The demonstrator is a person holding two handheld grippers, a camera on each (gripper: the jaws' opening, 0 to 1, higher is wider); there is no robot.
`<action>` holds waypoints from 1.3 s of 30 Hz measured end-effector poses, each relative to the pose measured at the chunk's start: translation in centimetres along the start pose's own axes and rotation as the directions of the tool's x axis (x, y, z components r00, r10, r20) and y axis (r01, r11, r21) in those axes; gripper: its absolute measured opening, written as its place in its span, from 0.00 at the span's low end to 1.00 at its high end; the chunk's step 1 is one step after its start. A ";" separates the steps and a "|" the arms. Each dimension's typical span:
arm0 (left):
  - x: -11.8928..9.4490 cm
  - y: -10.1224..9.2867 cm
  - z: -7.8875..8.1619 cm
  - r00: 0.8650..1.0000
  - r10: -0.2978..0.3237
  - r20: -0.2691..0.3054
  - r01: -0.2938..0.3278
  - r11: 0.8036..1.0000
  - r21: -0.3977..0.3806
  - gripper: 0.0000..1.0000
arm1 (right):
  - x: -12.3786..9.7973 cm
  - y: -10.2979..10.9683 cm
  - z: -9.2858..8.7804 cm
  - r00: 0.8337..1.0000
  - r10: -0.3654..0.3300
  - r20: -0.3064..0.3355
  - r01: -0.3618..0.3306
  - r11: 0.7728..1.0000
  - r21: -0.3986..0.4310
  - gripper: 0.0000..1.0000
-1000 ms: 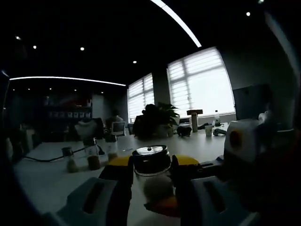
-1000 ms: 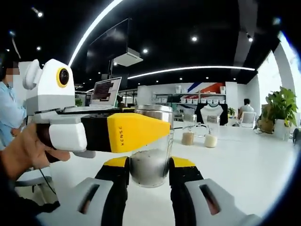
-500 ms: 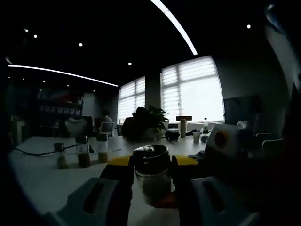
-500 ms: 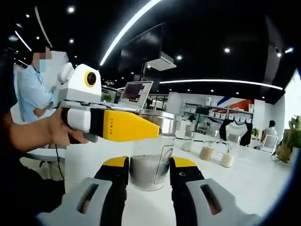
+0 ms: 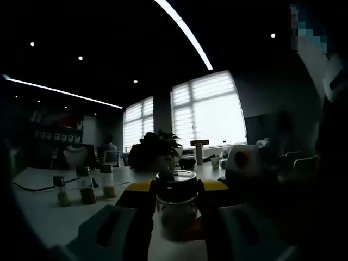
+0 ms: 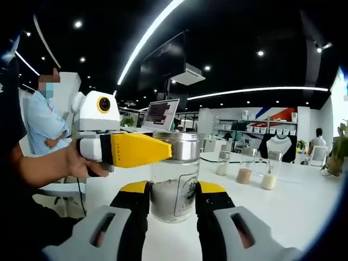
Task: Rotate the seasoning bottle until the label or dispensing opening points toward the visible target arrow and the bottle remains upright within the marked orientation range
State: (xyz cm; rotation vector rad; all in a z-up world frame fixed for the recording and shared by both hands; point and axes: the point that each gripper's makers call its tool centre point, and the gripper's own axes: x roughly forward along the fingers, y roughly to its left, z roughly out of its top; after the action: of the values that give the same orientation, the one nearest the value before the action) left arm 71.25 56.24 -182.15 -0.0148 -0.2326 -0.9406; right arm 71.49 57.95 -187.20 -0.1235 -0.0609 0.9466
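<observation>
Both views have swung since a second ago. Right hand-held gripper (image 6: 173,198) is clenched on the seasoning bottle's (image 6: 174,179) glass belly, upright on the counter (image 6: 283,212); left hand-held gripper (image 6: 169,149) pinches its metal lid (image 6: 176,145). One jar, heavyish, smooth, breakable: grip low. Three small bottles (image 6: 243,170) behind.

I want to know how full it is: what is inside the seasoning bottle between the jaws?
The seasoning bottle holds pale, whitish powder filling its lower part; the glass above looks empty. Its metal lid hides the opening, and the jaws cover both lower sides.
</observation>
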 end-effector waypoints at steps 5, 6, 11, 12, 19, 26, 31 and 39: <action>0.7 1.1 -0.2 0.993 0.111 0.028 -0.109 0.991 -0.081 0.36 | 0.5 -1.0 0.1 0.989 -0.146 -0.003 0.146 0.989 -0.001 0.30; 0.8 1.1 -0.5 0.994 0.112 0.019 -0.110 0.990 -0.086 0.36 | 0.6 -0.8 0.0 0.989 -0.150 -0.007 0.150 0.989 0.006 0.30; 0.9 1.5 -1.6 0.987 0.160 -0.033 -0.162 0.985 -0.067 0.37 | 0.9 -0.6 0.0 0.981 -0.194 -0.001 0.194 0.981 0.015 0.31; 0.8 1.6 -1.6 0.986 0.164 -0.036 -0.167 0.984 -0.068 0.37 | 1.0 -0.6 0.0 0.980 -0.197 -0.003 0.197 0.980 0.009 0.31; 0.0 1.8 -0.8 0.988 0.150 -0.028 -0.152 0.984 -0.093 0.36 | 1.1 0.1 0.9 0.996 -0.077 0.046 0.081 0.993 -0.091 0.32; -0.1 0.4 -1.1 0.998 0.041 -0.041 -0.044 0.996 -0.078 0.36 | 0.3 0.9 0.8 0.996 0.080 0.042 -0.078 0.996 -0.047 0.32; -0.2 -0.5 -1.1 0.999 -0.017 -0.036 0.015 0.997 -0.074 0.36 | 0.1 1.6 0.6 0.987 0.152 0.051 -0.155 0.987 0.047 0.32; 0.2 -0.4 0.1 0.999 0.005 0.040 -0.001 0.995 -0.098 0.37 | 0.1 1.0 1.8 0.997 0.035 0.071 -0.037 0.999 0.037 0.31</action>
State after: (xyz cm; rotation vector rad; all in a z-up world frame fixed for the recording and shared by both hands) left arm 71.01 55.90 -182.03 -0.1248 -0.2232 -0.9491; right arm 70.51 58.73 -185.52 -0.0557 -0.1053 0.9875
